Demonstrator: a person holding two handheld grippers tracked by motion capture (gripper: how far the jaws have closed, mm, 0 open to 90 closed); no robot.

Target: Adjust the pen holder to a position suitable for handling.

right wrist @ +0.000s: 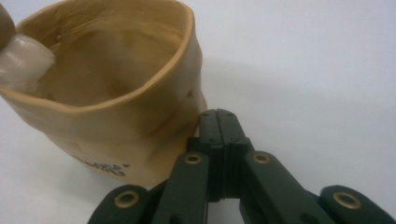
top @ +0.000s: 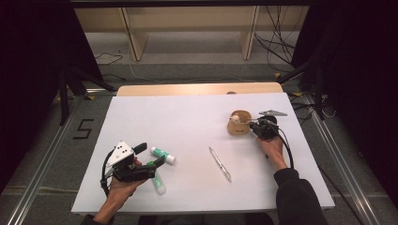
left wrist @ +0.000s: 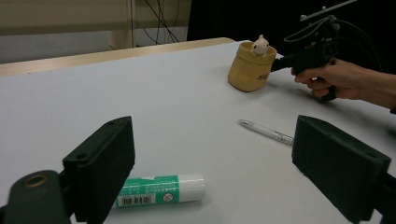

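Cup point(right wrist: 112, 112) standing on bench point(top: 187, 117), touching the closed right jaws on their left. Glue stick point(left wrist: 161, 190) lying just ahead of the spread left jaws; pen point(left wrist: 266, 132) lying beyond them.

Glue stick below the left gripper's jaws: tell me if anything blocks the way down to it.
Nothing visible does. The left gripper has its jaws open, and the glue stick lies on bare table between them. The pen lies farther off, toward the tan cup.
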